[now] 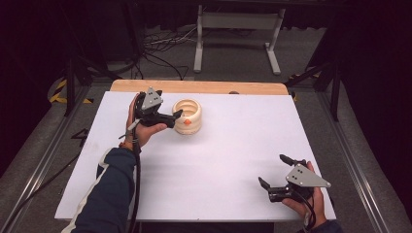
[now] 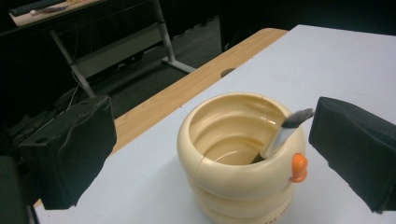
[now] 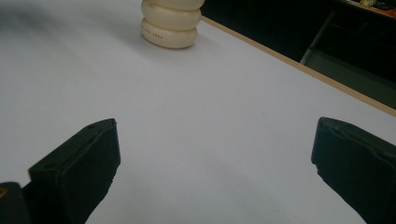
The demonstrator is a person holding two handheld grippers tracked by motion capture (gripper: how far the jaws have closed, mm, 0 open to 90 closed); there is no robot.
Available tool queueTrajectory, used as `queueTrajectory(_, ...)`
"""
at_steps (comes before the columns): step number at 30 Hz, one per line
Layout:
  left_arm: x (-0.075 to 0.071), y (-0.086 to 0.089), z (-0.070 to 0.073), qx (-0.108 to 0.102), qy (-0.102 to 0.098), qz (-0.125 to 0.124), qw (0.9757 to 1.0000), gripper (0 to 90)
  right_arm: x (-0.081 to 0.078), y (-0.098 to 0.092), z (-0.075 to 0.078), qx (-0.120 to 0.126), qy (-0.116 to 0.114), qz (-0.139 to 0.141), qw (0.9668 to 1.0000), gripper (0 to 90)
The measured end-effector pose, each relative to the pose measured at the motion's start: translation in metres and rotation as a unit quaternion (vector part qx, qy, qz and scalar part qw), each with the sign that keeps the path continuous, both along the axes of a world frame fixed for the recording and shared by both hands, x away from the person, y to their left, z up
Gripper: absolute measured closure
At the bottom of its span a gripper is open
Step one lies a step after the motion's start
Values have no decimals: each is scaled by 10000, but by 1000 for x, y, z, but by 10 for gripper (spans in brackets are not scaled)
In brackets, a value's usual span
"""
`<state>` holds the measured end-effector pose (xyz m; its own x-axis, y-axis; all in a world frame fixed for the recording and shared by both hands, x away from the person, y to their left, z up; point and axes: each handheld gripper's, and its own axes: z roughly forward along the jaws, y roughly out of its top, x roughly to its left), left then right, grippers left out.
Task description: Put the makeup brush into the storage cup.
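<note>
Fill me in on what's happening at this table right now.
A person holds a claw in each hand over a white table. The left claw stands open at a cream ribbed pot near the far edge; a slim metal tool with a dark tip leans inside the pot against its rim, free of the pads. The right claw hangs open over bare table near the front right corner, away from the pot.

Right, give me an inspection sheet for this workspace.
Surface: white table top, wooden edge at the far side.
Job's things: cream ribbed pot, upright, orange knob on its side; a grey-tipped stick leans inside it.
Clutter: nothing seen.
Grippers: left gripper open, jaws either side of the pot, not touching; right gripper open over bare table.
Cables: one trails along the left sleeve; more lie on the floor beyond.
Surroundings: dark room, grey metal stand.
</note>
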<state>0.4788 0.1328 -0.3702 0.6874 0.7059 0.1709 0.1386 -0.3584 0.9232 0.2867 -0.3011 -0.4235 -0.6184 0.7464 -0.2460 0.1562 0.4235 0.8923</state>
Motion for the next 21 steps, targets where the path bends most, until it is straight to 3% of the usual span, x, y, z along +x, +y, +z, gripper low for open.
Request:
queueTrajectory(11, -14, 4, 7, 160, -195, -82, 9996, 31, 0, 1, 0, -40, 17, 7, 10000, 19)
queueTrajectory(21, -24, 11, 11, 162, -175, -180, 9996, 29, 0, 1, 0, -61, 20, 18, 10000, 20)
